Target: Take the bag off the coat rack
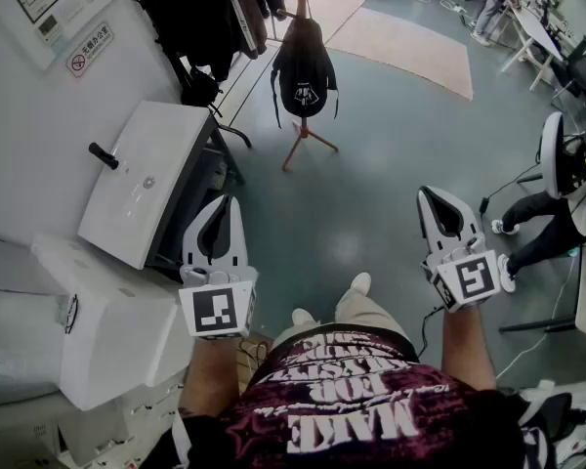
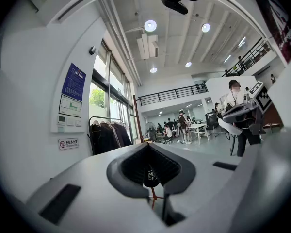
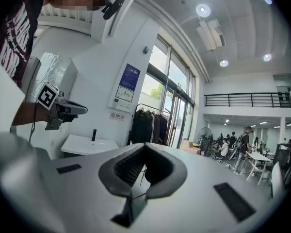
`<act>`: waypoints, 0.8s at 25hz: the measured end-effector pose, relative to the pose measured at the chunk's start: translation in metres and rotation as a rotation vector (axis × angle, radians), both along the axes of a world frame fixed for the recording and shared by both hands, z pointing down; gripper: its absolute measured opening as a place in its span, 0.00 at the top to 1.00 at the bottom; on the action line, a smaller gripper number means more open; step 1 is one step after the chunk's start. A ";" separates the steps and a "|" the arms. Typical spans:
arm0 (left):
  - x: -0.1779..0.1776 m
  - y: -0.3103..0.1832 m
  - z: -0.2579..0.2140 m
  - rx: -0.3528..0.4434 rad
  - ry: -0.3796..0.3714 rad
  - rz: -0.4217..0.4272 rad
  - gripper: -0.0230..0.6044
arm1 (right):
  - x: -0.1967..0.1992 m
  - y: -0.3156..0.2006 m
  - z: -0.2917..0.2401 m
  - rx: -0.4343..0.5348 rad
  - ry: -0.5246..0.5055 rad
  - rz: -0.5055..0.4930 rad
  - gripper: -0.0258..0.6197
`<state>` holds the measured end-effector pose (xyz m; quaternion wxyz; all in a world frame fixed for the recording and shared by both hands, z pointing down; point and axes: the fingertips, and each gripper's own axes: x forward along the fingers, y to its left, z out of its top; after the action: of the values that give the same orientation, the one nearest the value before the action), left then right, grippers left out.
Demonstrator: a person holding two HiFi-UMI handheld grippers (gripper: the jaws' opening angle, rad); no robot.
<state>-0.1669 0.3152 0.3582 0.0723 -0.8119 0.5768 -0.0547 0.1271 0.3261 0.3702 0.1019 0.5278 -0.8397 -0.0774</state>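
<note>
A black bag (image 1: 304, 66) hangs on a wooden coat rack (image 1: 307, 137) that stands on the grey floor, well ahead of me. Both grippers are held level near my body, far short of the bag. My left gripper (image 1: 226, 203) is shut with nothing in it, and my right gripper (image 1: 433, 195) is likewise shut and empty. In the left gripper view the bag (image 2: 150, 176) shows small through the notch of the closed left gripper (image 2: 148, 147). The right gripper view has the bag (image 3: 154, 170) as a dark shape behind the closed right gripper (image 3: 144, 148).
A white desk (image 1: 146, 179) and a white box (image 1: 107, 330) stand close on my left. A garment rail with dark coats (image 1: 205, 18) is at the back left. A seated person (image 1: 552, 218) is at the right. A beige rug (image 1: 410, 42) lies beyond the rack.
</note>
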 end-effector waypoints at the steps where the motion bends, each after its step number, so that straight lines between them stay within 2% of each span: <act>1: 0.000 0.002 -0.001 0.004 0.004 0.001 0.95 | -0.002 0.001 0.001 -0.001 0.005 -0.005 0.96; 7: -0.001 0.004 0.011 -0.024 0.008 -0.038 0.95 | -0.007 0.008 0.017 -0.050 -0.019 -0.028 0.95; 11: -0.002 -0.006 0.011 -0.010 0.024 -0.056 0.95 | -0.004 0.001 0.017 -0.043 -0.012 -0.018 0.95; 17: -0.008 -0.033 0.012 -0.007 0.083 -0.092 0.95 | 0.006 -0.027 0.025 -0.055 -0.139 -0.030 0.77; 20: -0.008 -0.050 0.008 0.020 0.084 -0.102 0.95 | 0.010 -0.050 0.033 -0.068 -0.125 -0.039 0.68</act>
<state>-0.1747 0.2650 0.3664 0.0531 -0.7821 0.6206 -0.0186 0.1374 0.2762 0.4033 0.0657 0.5113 -0.8567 -0.0177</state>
